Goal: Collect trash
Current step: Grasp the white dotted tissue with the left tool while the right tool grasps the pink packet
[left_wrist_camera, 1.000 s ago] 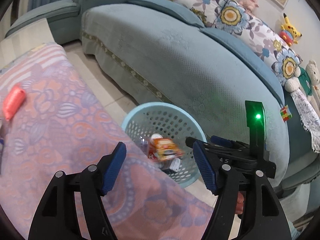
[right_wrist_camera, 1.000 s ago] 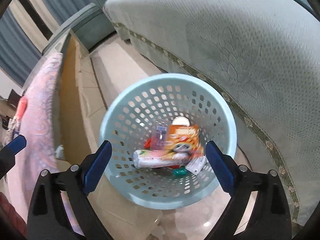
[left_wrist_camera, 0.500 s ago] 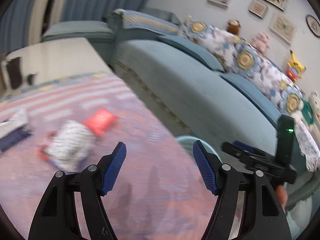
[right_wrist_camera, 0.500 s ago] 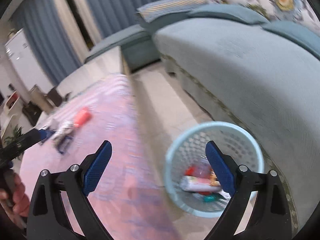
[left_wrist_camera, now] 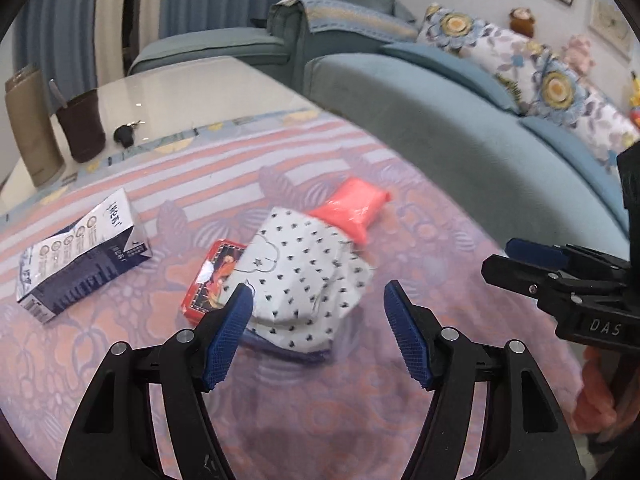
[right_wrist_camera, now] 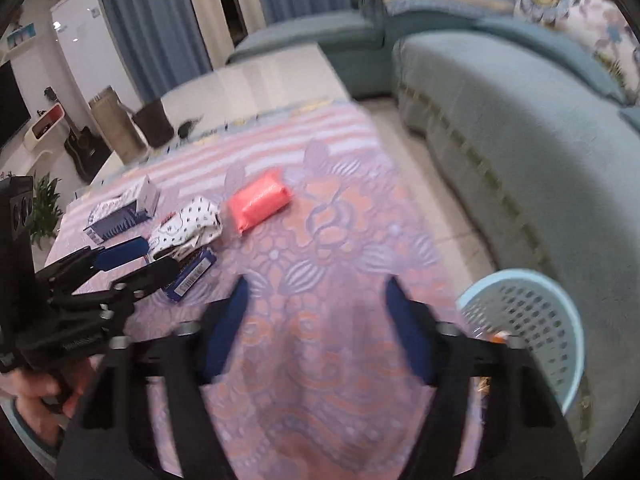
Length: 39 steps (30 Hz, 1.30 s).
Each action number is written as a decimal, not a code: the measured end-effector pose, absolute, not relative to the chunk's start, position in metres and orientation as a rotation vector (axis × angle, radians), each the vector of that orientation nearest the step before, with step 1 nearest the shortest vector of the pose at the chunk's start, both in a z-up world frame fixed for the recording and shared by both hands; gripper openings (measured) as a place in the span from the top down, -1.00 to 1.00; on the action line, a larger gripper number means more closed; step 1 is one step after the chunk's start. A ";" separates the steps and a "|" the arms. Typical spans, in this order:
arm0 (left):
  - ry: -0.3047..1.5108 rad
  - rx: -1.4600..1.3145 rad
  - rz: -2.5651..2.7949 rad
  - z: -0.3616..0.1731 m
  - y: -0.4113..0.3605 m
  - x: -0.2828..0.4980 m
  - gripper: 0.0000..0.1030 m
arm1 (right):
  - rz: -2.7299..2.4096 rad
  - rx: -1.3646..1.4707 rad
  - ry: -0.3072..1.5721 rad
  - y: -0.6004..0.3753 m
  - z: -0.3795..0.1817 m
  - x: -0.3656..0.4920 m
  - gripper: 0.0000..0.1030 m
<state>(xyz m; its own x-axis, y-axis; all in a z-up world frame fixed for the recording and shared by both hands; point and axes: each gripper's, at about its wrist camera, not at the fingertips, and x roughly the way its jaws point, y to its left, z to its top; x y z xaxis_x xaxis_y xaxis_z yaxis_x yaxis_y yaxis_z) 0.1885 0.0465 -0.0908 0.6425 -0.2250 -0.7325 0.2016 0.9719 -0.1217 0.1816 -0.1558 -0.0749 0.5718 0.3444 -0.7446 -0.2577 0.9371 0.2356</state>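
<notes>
A crumpled white spotted bag (left_wrist_camera: 304, 272) lies on the patterned tablecloth (left_wrist_camera: 360, 400), on top of a red box (left_wrist_camera: 212, 280) and a blue box (right_wrist_camera: 192, 272). My left gripper (left_wrist_camera: 318, 292) hovers just short of the bag; its jaws are closing and the pads are not pressing on it. An orange-pink packet (left_wrist_camera: 352, 208) sits behind the bag, and a blue-and-white carton (left_wrist_camera: 80, 256) lies to the left. My right gripper (right_wrist_camera: 316, 284) hangs over bare cloth, its jaws closing on nothing. The light-blue basket (right_wrist_camera: 532, 320) stands on the floor at the right, with trash inside.
A teal sofa (right_wrist_camera: 520, 140) with flowered cushions runs along the right. A brown cup (left_wrist_camera: 82, 128), a tan container (left_wrist_camera: 30, 132) and keys (left_wrist_camera: 124, 134) stand at the table's far end. A hand (right_wrist_camera: 36, 392) holds the left gripper (right_wrist_camera: 152, 258).
Both views swung from the basket to the table. The left gripper came up to the spotted bag. The right gripper's jaws have narrowed, and it rose away from the basket.
</notes>
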 end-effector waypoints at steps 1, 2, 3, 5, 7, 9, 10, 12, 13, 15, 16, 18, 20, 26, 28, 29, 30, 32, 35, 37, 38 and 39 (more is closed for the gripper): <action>0.852 -0.008 -0.220 -0.095 0.045 0.192 -0.15 | 0.370 0.120 0.912 -0.153 -0.079 0.186 0.00; 0.846 0.004 -0.214 -0.096 0.045 0.192 -0.15 | 0.380 0.127 0.919 -0.152 -0.082 0.190 0.00; 0.841 0.019 -0.205 -0.098 0.043 0.193 -0.15 | 0.386 0.126 0.920 -0.152 -0.084 0.191 0.00; 0.844 0.036 -0.192 -0.098 0.043 0.195 -0.07 | 0.404 0.127 0.928 -0.147 -0.087 0.197 0.00; 0.844 0.026 -0.196 -0.098 0.046 0.194 0.04 | 0.426 0.151 0.938 -0.141 -0.087 0.203 0.00; 0.832 -0.003 -0.192 -0.097 0.053 0.193 0.22 | 0.440 0.170 0.942 -0.135 -0.088 0.209 -0.01; 0.825 -0.028 -0.187 -0.097 0.059 0.192 0.36 | 0.447 0.180 0.946 -0.131 -0.088 0.214 -0.01; 0.815 -0.076 -0.202 -0.097 0.066 0.191 0.59 | 0.451 0.195 0.951 -0.125 -0.088 0.221 -0.01; 0.809 -0.092 -0.205 -0.097 0.068 0.191 0.66 | 0.451 0.204 0.954 -0.121 -0.089 0.226 -0.01; 0.790 -0.120 -0.208 -0.098 0.071 0.189 0.78 | 0.448 0.224 0.966 -0.115 -0.093 0.235 -0.01; 0.772 -0.142 -0.213 -0.100 0.073 0.187 0.80 | 0.445 0.231 0.971 -0.112 -0.094 0.239 -0.01; 0.744 -0.163 -0.205 -0.097 0.076 0.183 0.91 | 0.436 0.246 0.979 -0.107 -0.097 0.247 -0.01; 0.706 -0.225 -0.200 -0.093 0.087 0.178 0.91 | 0.420 0.270 0.998 -0.103 -0.103 0.256 -0.06; 0.677 -0.381 -0.224 -0.095 0.111 0.178 0.91 | 0.394 0.392 1.008 -0.099 -0.105 0.279 -0.26; 0.674 -0.403 -0.229 -0.096 0.113 0.178 0.91 | 0.364 0.340 0.991 -0.088 -0.103 0.280 -0.26; 0.673 -0.408 -0.229 -0.096 0.113 0.178 0.91 | 0.343 0.301 0.976 -0.081 -0.102 0.279 -0.26; 0.673 -0.411 -0.230 -0.097 0.113 0.178 0.91 | 0.319 0.261 0.959 -0.074 -0.102 0.278 -0.26; 0.672 -0.406 -0.228 -0.097 0.112 0.178 0.91 | 0.286 0.206 0.934 -0.066 -0.102 0.275 -0.09; 0.666 -0.368 -0.222 -0.095 0.105 0.176 0.92 | 0.280 0.201 0.917 -0.068 -0.101 0.273 0.09; 0.665 -0.357 -0.227 -0.095 0.104 0.175 0.92 | 0.285 0.223 0.914 -0.075 -0.100 0.270 0.16; 0.669 -0.354 -0.233 -0.095 0.103 0.175 0.92 | 0.290 0.239 0.920 -0.079 -0.100 0.269 0.16; 0.669 -0.355 -0.235 -0.095 0.104 0.175 0.92 | 0.290 0.252 0.924 -0.086 -0.101 0.267 0.17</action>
<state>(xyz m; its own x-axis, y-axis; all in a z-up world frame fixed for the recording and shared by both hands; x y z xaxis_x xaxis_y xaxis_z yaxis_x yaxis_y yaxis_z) 0.1752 0.1042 -0.0954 0.7616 -0.3236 -0.5615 0.0980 0.9140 -0.3938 0.2669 -0.0863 -0.1007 0.5692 0.3509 -0.7436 -0.1372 0.9322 0.3349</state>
